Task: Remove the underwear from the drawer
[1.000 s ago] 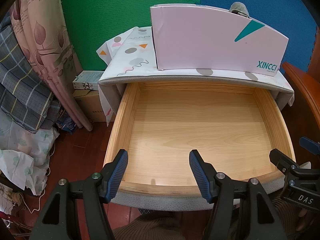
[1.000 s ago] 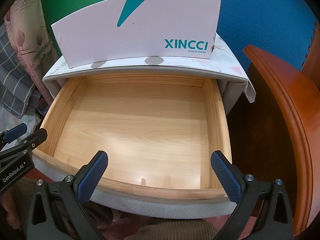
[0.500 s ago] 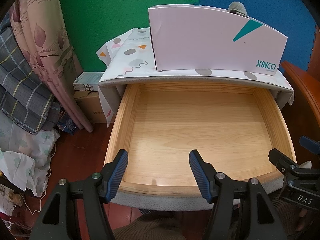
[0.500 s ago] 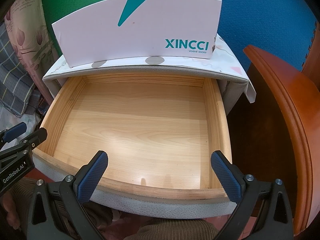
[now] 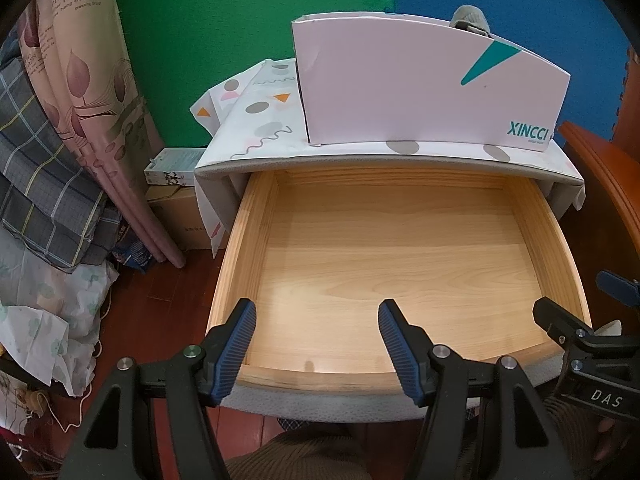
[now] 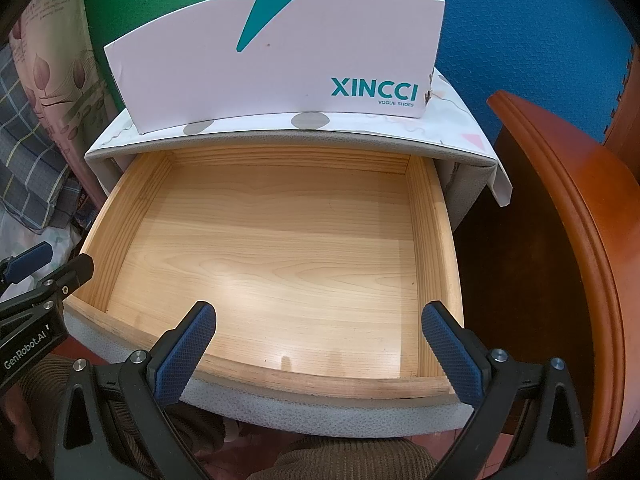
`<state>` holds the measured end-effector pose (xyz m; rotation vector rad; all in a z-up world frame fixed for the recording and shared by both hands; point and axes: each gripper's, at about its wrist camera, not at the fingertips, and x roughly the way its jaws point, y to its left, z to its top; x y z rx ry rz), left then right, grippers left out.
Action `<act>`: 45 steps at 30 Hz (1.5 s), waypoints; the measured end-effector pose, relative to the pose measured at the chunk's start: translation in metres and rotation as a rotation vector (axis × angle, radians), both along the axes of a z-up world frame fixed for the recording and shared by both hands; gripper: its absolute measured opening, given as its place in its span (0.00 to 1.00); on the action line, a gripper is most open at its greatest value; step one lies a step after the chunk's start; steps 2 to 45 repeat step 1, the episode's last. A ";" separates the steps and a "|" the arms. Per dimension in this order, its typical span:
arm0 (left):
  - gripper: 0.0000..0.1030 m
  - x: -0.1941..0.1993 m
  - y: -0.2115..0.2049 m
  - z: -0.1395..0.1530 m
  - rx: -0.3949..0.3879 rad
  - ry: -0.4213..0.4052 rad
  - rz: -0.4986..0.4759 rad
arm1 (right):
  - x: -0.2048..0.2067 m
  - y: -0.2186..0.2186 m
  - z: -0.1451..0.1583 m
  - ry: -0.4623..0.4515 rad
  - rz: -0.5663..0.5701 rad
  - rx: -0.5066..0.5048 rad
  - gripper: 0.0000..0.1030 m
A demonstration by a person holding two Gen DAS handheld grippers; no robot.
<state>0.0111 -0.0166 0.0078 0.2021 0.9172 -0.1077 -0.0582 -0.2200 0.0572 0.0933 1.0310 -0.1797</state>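
blue ribbed pads line the fingers of the left gripper, which stand released with only air between them, hovering over the front rail of the drawer. the right gripper also hangs spread wide and grasps nothing, its fingers poised above the same front edge; in the left view it shows at the right margin as a black clamp. just past both pairs of fingers lies the pale wood floor of the drawer, pulled well out from under the cabinet top, and its bottom is bare boards from wall to wall. underwear cannot be seen in the drawer in either view. on the cabinet top, over a white cloth printed with grey dots, orange triangles and squiggles, stands a white shoe box with a teal wedge and teal lettering. something grey and knitted pokes up behind the box; what it is cannot be told. behind are green and blue foam wall mats. to the left hang a pink leaf-print curtain and plaid grey fabric, with small boxes on the red-brown floor beside the cabinet. to the right rises a curved reddish wooden board. the person's ribbed brown sleeves or trousers show at the bottom edge.
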 end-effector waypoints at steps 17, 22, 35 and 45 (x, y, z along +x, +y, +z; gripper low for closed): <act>0.63 0.000 0.000 0.000 -0.002 0.002 -0.002 | 0.000 0.000 0.000 0.000 0.001 0.001 0.99; 0.63 0.000 0.000 0.000 -0.002 0.002 -0.002 | 0.000 0.000 0.000 0.000 0.001 0.001 0.99; 0.63 0.000 0.000 0.000 -0.002 0.002 -0.002 | 0.000 0.000 0.000 0.000 0.001 0.001 0.99; 0.63 0.000 0.000 0.000 -0.002 0.002 -0.002 | 0.000 0.000 0.000 0.000 0.001 0.001 0.99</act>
